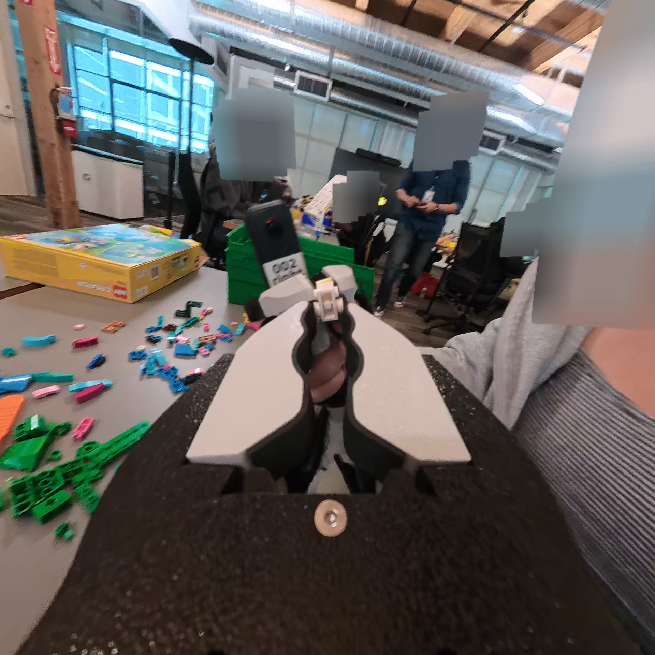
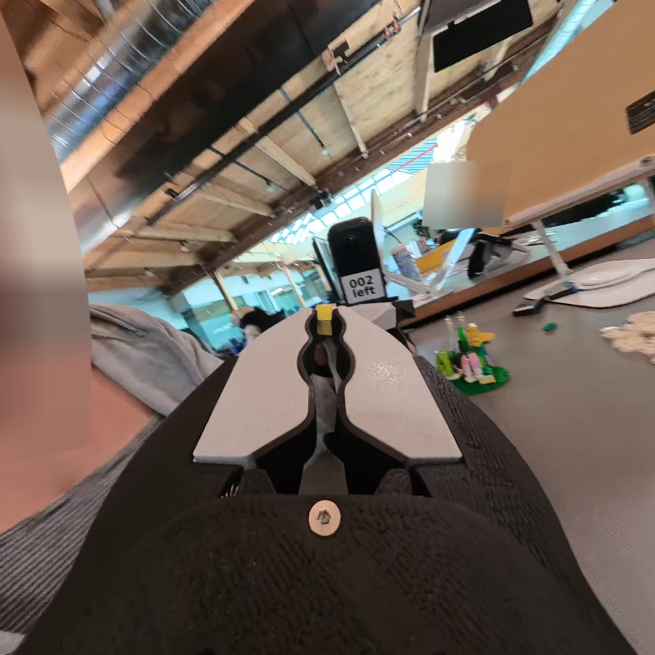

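A: What am I holding, relative to the yellow box point(image 1: 102, 262)?

B: Right of it, above the table point(image 1: 198, 283), my left gripper point(image 1: 328, 312) is pinching a white brick assembly point(image 1: 328, 306). My right gripper point(image 2: 324, 320) is clamping a small yellow brick point(image 2: 324, 319) and pressing it onto that assembly's far end, by my judgement.

White label on each gripper's camera point(image 2: 362, 285), printed yellow box point(image 1: 102, 262), red sign on post point(image 1: 53, 53).
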{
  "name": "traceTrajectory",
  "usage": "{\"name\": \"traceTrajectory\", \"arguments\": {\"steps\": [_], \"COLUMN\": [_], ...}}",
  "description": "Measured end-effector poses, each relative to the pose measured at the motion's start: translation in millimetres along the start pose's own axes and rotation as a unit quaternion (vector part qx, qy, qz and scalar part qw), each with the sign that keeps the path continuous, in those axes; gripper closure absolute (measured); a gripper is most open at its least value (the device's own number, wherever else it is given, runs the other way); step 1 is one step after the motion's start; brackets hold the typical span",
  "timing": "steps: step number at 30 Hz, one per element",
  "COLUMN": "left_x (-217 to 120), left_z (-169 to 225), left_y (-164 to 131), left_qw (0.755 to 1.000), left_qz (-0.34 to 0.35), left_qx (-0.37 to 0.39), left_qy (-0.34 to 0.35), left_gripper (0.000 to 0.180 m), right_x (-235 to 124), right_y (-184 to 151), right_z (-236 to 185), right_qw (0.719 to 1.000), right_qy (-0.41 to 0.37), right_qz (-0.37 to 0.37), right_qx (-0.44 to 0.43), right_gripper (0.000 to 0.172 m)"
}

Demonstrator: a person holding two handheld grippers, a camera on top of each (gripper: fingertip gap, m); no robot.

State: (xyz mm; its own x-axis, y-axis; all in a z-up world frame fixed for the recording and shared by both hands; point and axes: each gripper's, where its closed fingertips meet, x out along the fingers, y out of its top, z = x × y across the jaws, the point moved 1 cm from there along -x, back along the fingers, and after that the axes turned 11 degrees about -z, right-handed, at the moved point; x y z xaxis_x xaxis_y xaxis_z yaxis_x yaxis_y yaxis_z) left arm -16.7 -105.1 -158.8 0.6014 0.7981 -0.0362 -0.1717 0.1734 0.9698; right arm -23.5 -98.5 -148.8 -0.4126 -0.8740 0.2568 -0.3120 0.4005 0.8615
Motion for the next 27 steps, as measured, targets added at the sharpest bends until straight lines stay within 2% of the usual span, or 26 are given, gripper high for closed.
{"name": "traceTrajectory", "arguments": {"steps": [3,6,9,10,12,13,15,18,21,24,27], "left_x": [-1.8,-3.3,-6.1,-10.5,-29.0,-41.5,-66.7,-86.6,-86.4,-83.9,-85.6], "left_z": [6.2,1.1,-11.3,-20.4,-48.5,-63.3,-84.9,-100.7,-102.9,-105.4,-111.2], "left_y": [6.1,4.3,-1.1,-0.5,1.4,1.4,2.5,-5.2,-12.8,-17.4,-21.9], "left_qw": [0.998,0.998,0.999,0.999,0.992,0.984,0.964,0.933,0.918,0.92,0.924], "left_qz": [0.032,0.038,0.033,0.039,0.049,0.047,0.059,0.052,0.042,0.038,0.043], "left_qx": [-0.017,-0.022,-0.018,-0.016,-0.001,0.014,0.025,0.058,0.088,0.082,0.057], "left_qy": [-0.042,-0.04,-0.007,0.021,0.117,0.173,0.259,0.351,0.384,0.382,0.375], "left_gripper": [0.167,0.167,0.167,0.167,0.167,0.166,0.166,0.166,0.166,0.166,0.166], "right_x": [1.2,1.0,-1.4,-5.1,-19.7,-30.6,-55.4,-70.6,-71.0,-65.8,-71.9], "right_y": [5.8,6.5,4.3,6.3,11.0,12.8,18.0,11.8,-3.0,-15.9,-25.1], "right_z": [-8.1,-4.1,7.2,14.2,36.3,53.5,96.9,161.2,220.5,259.6,283.1], "right_qw": [0.994,0.992,0.998,0.998,0.991,0.979,0.936,0.868,0.807,0.766,0.714], "right_qy": [0.077,0.082,0.015,-0.023,-0.132,-0.204,-0.351,-0.458,-0.487,-0.487,-0.509], "right_qz": [0.039,0.051,0.035,0.039,0.032,0.014,-0.035,-0.191,-0.33,-0.406,-0.468], "right_qx": [0.062,0.083,0.052,0.037,-0.001,-0.019,-0.015,0.013,0.058,0.105,0.109], "right_gripper": [0.166,0.166,0.166,0.166,0.166,0.166,0.166,0.166,0.165,0.165,0.165]}}
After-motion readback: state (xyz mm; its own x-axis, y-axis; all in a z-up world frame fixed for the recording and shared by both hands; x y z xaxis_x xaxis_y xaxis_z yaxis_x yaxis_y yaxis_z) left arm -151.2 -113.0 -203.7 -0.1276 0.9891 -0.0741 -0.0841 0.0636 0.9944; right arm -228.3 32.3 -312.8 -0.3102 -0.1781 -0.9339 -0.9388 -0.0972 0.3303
